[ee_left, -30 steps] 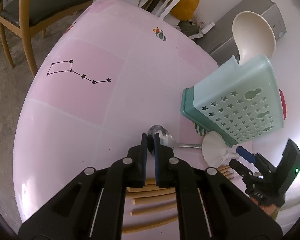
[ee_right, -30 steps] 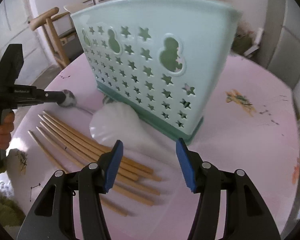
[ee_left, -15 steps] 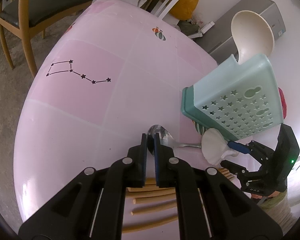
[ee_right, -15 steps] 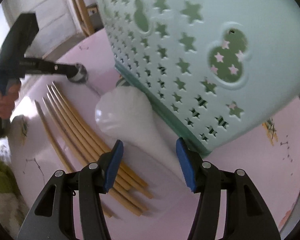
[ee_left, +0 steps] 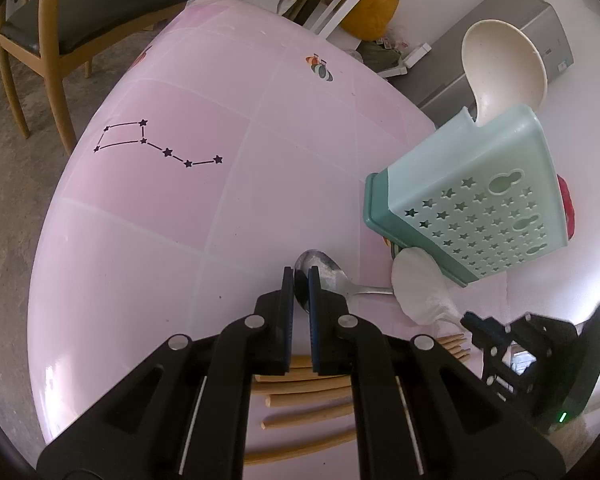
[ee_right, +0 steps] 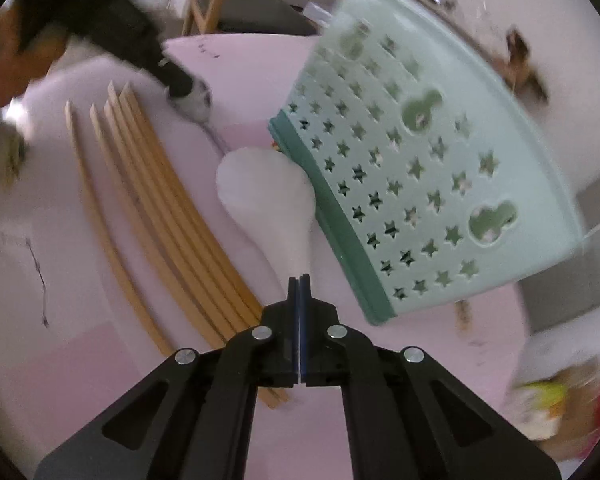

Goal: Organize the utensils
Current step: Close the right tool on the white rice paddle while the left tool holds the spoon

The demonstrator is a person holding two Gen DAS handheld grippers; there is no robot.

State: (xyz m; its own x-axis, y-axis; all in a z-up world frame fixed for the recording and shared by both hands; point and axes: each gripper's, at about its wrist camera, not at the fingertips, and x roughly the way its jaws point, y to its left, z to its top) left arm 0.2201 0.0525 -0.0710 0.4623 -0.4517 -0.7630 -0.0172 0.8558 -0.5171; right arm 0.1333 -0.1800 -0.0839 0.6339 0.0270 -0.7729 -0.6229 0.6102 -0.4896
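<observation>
- Centre of the right wrist frame: right gripper [ee_right: 299,280] pinched on the handle of the white plastic spoon [ee_right: 266,188], which lies against the mint-green star-perforated caddy [ee_right: 428,168].
- Lower centre, left wrist view: left gripper [ee_left: 300,276] nearly closed around the steel spoon's [ee_left: 324,276] bowl.
- Step, likely: pickup; next, lift and drop into caddy.
- Caddy holds a cream ladle [ee_left: 500,68]; wooden chopsticks [ee_right: 156,216] lie on the pink tablecloth [ee_left: 160,220].

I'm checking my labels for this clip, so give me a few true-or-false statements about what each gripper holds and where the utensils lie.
1. The right gripper is shut on the white spoon's handle. True.
2. The left gripper is wide open. False: it pinches the metal spoon's bowl.
3. The chopsticks stand in the caddy. False: they lie on the table.
4. A cream ladle sits in the caddy. True.
</observation>
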